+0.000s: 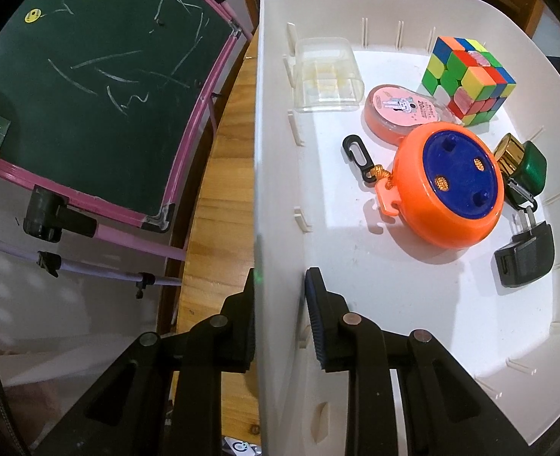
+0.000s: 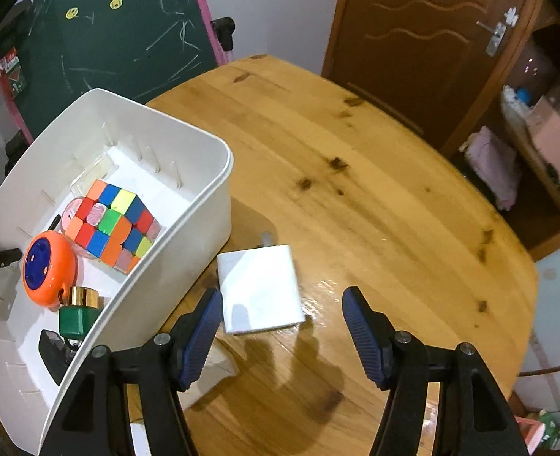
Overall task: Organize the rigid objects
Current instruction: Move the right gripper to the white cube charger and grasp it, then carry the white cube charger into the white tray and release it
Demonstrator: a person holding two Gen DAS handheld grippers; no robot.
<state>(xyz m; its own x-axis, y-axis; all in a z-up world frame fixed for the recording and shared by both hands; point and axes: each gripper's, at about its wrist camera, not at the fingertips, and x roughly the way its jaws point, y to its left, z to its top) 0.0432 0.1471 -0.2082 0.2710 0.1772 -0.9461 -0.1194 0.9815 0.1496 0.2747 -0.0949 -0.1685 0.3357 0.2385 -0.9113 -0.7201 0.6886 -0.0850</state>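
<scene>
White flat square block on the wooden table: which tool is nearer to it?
Right. The right tool hangs open just short of the white flat square block, which lies ahead of its fingers. The left tool straddles the white plastic bin's wall.

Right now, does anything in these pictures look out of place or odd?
Yes. The white charger lies alone on the wooden table, outside the white bin where the cube and the other items already sit. The open right gripper is just before it. Nothing looks spilled or damaged.
</scene>
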